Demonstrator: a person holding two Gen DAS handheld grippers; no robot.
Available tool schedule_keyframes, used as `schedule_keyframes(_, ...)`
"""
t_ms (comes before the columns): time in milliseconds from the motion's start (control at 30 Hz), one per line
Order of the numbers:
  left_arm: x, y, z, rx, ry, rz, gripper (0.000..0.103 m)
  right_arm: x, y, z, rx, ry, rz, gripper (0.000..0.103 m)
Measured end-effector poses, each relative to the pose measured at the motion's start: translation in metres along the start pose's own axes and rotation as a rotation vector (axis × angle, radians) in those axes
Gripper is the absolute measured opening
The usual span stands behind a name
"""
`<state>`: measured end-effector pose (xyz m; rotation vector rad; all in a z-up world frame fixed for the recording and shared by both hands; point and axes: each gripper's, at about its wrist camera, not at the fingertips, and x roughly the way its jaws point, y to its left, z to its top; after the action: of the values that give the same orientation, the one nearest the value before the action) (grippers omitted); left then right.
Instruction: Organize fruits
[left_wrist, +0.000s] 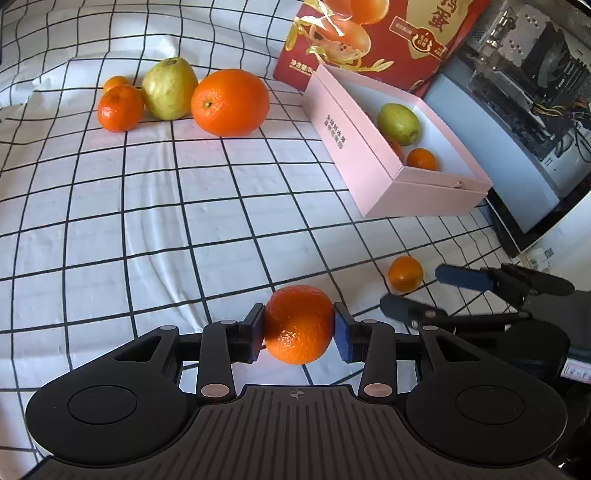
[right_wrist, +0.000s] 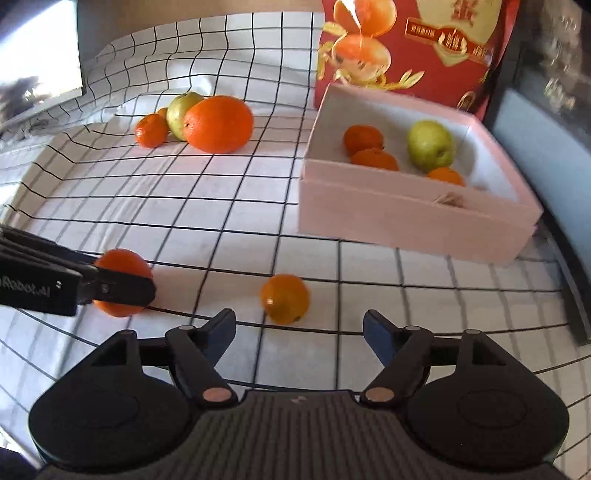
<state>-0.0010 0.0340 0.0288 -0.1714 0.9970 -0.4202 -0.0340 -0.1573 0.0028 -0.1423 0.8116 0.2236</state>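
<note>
Nearest to the lens, a mandarin (left_wrist: 299, 324) is being held between the two blue pads of the left gripper (left_wrist: 300, 328), which are pressing on its sides at the widest part. It is being kept in front of the pink box (left_wrist: 364, 162) and well apart from it, above the checked cloth (left_wrist: 147, 221). The jaws of the right gripper (right_wrist: 299, 330) are being kept wide with nothing between them, and a loose mandarin (right_wrist: 284, 298) is lying on the cloth just beyond the fingertips, also in front of the box.

Such a fruit is judged to be light, rounded and a little soft, with a skin that can be bruised or can slip; it is best taken across the middle, with gentle pressure only. Behind the box, a red carton (left_wrist: 369, 40) is standing.

Far to the left of the box, a big orange (left_wrist: 229, 101), a green guava-like fruit (left_wrist: 169, 88) and small mandarins (left_wrist: 120, 108) are lying close together. Inside the box a green fruit (right_wrist: 430, 144) and some mandarins (right_wrist: 364, 138) are being kept; in the left view most of them are being hidden by the near wall. Whether the held fruit is touching the cloth cannot be told.
</note>
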Motion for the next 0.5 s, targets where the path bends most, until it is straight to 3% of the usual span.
schedule_keyframes(67, 0.000, -0.004, 0.001, 0.017, 0.003, 0.018, 0.043, 0.002, -0.001, 0.003, 0.015, -0.002, 0.007, 0.075)
schedule_keyframes(167, 0.001, -0.011, 0.000, 0.052, 0.004, 0.049, 0.043, 0.005, 0.001, 0.008, 0.002, -0.006, 0.000, 0.057)
schedule_keyframes(267, 0.001, -0.013, 0.000, 0.063, 0.004, 0.059, 0.043, 0.006, 0.004, 0.011, -0.022, -0.001, 0.006, 0.050)
schedule_keyframes(367, 0.001, -0.011, 0.000, 0.054, 0.007, 0.055, 0.044, 0.007, 0.007, 0.012, -0.047, 0.005, 0.014, 0.032)
schedule_keyframes(500, 0.003, -0.009, 0.001, 0.044, 0.018, 0.043, 0.045, 0.005, 0.004, 0.011, -0.041, 0.012, 0.040, 0.029)
